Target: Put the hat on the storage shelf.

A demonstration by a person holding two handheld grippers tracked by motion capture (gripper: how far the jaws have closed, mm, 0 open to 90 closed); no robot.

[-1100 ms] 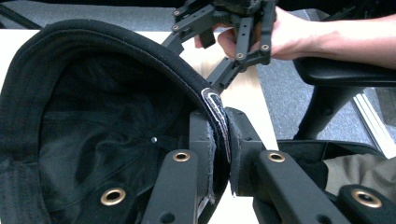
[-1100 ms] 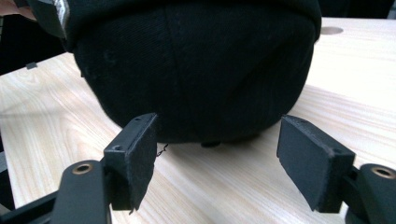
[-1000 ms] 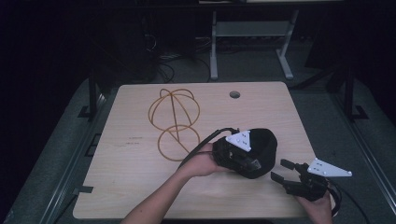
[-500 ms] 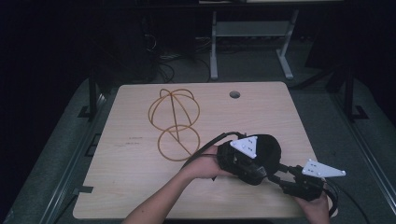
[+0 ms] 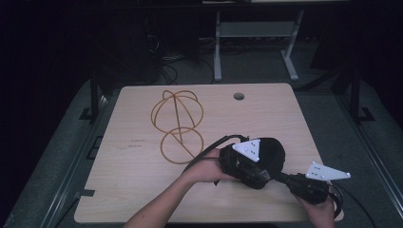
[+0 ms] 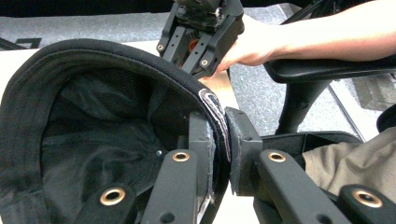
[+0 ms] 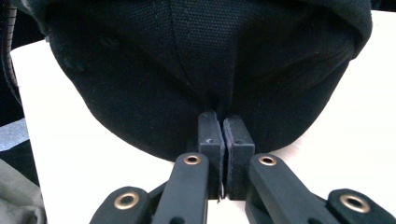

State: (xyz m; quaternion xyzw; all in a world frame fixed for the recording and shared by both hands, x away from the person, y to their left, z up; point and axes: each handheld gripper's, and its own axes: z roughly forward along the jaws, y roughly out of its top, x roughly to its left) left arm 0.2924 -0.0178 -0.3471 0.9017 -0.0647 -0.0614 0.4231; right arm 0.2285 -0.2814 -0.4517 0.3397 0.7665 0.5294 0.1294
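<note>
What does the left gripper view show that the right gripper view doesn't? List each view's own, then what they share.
Left gripper view: the black cap's mesh-lined inside, its rim pinched between the left gripper's jaws; beyond it the right gripper in a hand, and a black chair.
Right gripper view: the cap's outer crown with its centre seam, jaws closed on the fabric at its lower edge, pale tabletop on either side.
Shared: the same black cap, gripped in each.
</note>
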